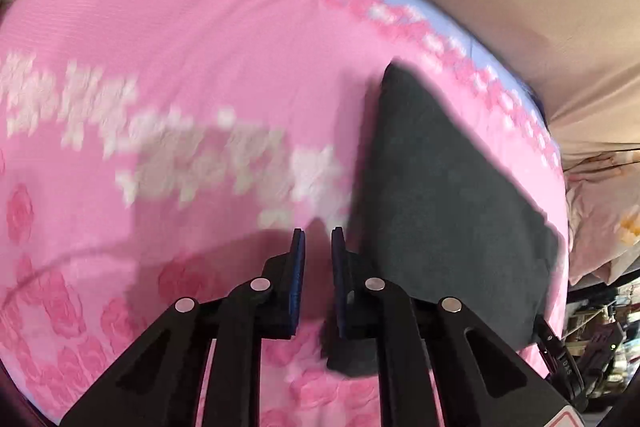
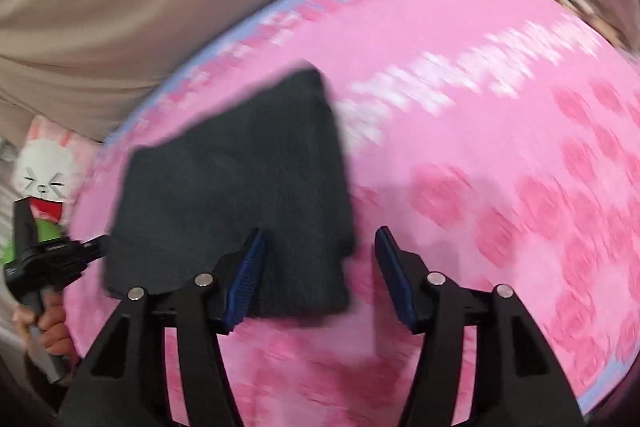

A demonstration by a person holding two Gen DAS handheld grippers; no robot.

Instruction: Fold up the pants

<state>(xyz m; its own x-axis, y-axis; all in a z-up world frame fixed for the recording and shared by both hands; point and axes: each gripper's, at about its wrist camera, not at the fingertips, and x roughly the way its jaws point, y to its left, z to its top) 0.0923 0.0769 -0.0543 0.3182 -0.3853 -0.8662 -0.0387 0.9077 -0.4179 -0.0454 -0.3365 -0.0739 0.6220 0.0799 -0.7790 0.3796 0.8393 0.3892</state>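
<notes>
Low in the left wrist view, the left gripper [image 1: 318,239] has its blue pads drawn almost together with nothing pinched, just left of the dark charcoal folded fabric pants [image 1: 432,187]. In the right wrist view, the right gripper [image 2: 320,243] stands spread, the bundle's near right corner lying between its pads, unpressed. The pants, centre-left on the pink rose-patterned bedspread [image 2: 500,155], look soft, light and floppy; take an edge or corner.

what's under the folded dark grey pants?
The folded dark grey pants lie on a pink rose-patterned blanket, which shows all around them. Anything directly beneath the pants is covered.
</notes>
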